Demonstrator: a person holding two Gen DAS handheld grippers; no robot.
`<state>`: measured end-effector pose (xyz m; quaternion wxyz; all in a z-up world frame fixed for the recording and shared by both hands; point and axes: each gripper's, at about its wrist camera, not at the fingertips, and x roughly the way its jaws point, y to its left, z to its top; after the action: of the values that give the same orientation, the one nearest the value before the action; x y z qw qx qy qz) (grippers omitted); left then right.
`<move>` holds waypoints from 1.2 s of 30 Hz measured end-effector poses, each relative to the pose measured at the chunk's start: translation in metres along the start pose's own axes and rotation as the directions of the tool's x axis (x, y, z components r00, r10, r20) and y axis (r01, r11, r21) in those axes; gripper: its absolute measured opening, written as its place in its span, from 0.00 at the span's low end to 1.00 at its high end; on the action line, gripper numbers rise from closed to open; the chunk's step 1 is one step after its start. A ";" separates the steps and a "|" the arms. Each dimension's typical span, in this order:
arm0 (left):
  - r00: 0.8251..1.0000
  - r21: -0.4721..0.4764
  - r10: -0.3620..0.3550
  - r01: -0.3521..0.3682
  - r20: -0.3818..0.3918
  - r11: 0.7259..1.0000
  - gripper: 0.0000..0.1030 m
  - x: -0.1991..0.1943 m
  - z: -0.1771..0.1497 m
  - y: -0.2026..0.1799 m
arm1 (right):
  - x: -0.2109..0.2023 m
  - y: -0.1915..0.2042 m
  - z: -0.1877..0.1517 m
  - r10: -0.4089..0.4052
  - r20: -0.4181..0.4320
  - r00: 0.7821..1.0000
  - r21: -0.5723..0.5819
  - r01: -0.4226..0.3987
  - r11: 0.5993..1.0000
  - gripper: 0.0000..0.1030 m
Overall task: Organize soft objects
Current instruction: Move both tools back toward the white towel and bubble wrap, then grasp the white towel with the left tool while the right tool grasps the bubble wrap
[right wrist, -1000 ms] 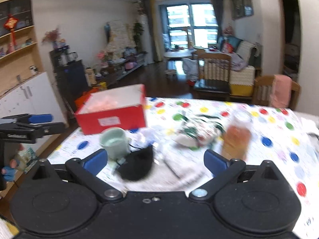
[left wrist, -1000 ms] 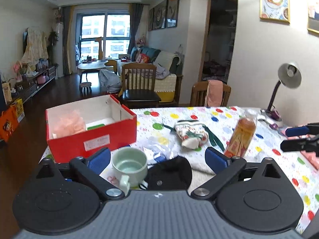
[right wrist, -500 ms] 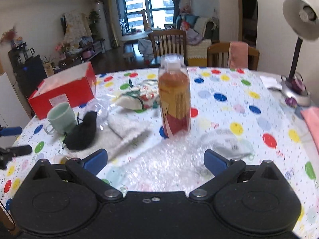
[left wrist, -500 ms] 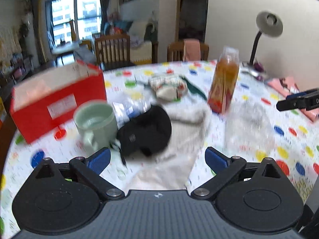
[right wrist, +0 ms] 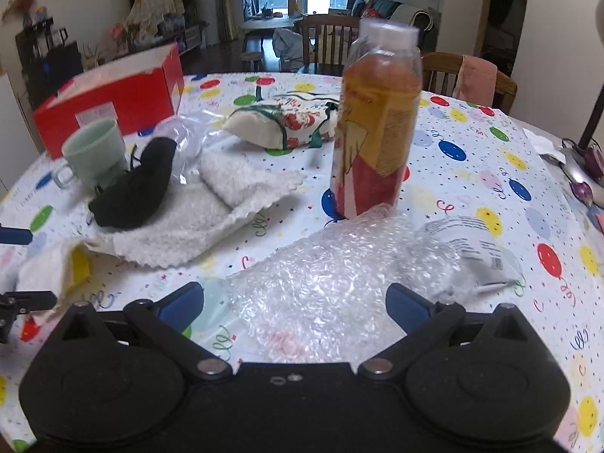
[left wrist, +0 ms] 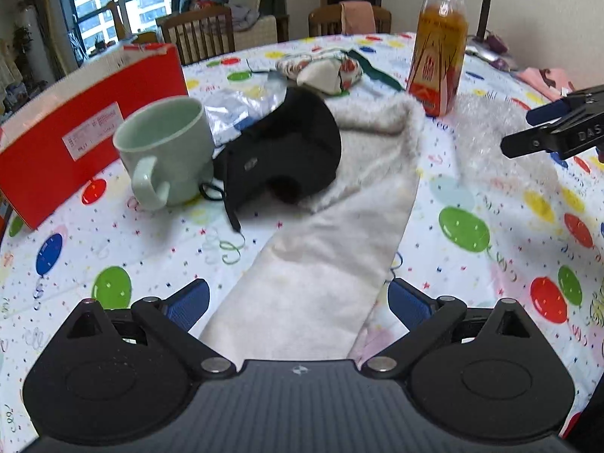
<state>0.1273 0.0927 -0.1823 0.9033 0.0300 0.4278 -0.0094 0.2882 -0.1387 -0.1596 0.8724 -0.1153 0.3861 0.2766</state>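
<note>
Left wrist view: left gripper (left wrist: 298,300) gapes over white towel (left wrist: 339,234).

1. The left wrist camera looks forward and down between the spread fingers of the left gripper (left wrist: 298,300), close over a white fleece cloth (left wrist: 332,234) on the balloon-print table (left wrist: 464,226).
2. The right wrist camera sits just above a sheet of bubble wrap (right wrist: 324,283), facing the juice bottle (right wrist: 377,132) at close range.
3. Both views share the green mug (left wrist: 166,147), black pouch (left wrist: 287,151), red box (left wrist: 87,120) and window beyond.
</note>
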 end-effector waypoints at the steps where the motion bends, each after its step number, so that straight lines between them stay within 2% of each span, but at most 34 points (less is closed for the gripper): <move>1: 1.000 0.006 -0.003 0.003 -0.008 1.000 0.99 0.002 0.000 -0.001 | 0.004 0.002 0.000 -0.009 -0.006 1.000 -0.011 0.009 1.000 1.00; 5: 1.000 0.016 0.003 -0.002 -0.028 1.000 0.99 0.008 -0.002 -0.001 | 0.020 0.010 -0.002 -0.048 -0.016 0.999 -0.066 0.047 0.997 1.00; 11: 0.998 -0.035 -0.010 0.008 -0.062 0.999 0.98 0.015 -0.002 0.006 | 0.044 0.019 -0.006 -0.098 -0.044 0.994 -0.087 0.094 0.992 0.99; 17: 0.996 -0.091 -0.032 0.024 -0.088 0.996 0.97 0.021 -0.001 0.014 | 0.056 0.027 -0.012 -0.110 -0.059 0.992 -0.067 0.106 0.992 0.90; 20: 0.996 -0.103 -0.040 0.032 -0.079 0.994 0.94 0.019 0.000 0.016 | 0.055 0.023 -0.011 -0.101 -0.063 0.993 -0.037 0.099 0.994 0.78; 22: 0.996 -0.112 -0.045 0.036 -0.075 0.993 0.92 0.019 0.001 0.017 | 0.053 0.021 -0.011 -0.097 -0.064 0.993 -0.027 0.096 0.995 0.74; 27: 0.997 -0.122 -0.032 0.024 -0.067 0.992 0.73 0.018 0.004 0.020 | 0.052 0.007 -0.012 -0.066 -0.074 0.995 0.046 0.069 0.997 0.62; 31: 0.997 -0.128 -0.035 0.026 -0.066 0.991 0.44 0.016 0.007 0.020 | 0.050 0.003 -0.012 -0.061 -0.072 0.996 0.055 0.065 0.996 0.54; 36: 0.996 -0.172 -0.049 0.037 -0.071 0.984 0.40 0.015 0.008 0.023 | 0.047 -0.001 -0.009 -0.054 -0.074 0.996 0.070 0.059 0.996 0.34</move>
<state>0.1441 0.1151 -0.1873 0.8856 -0.0563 0.4610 0.0089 0.3088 -0.1246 -0.2006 0.8690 -0.1044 0.4238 0.2333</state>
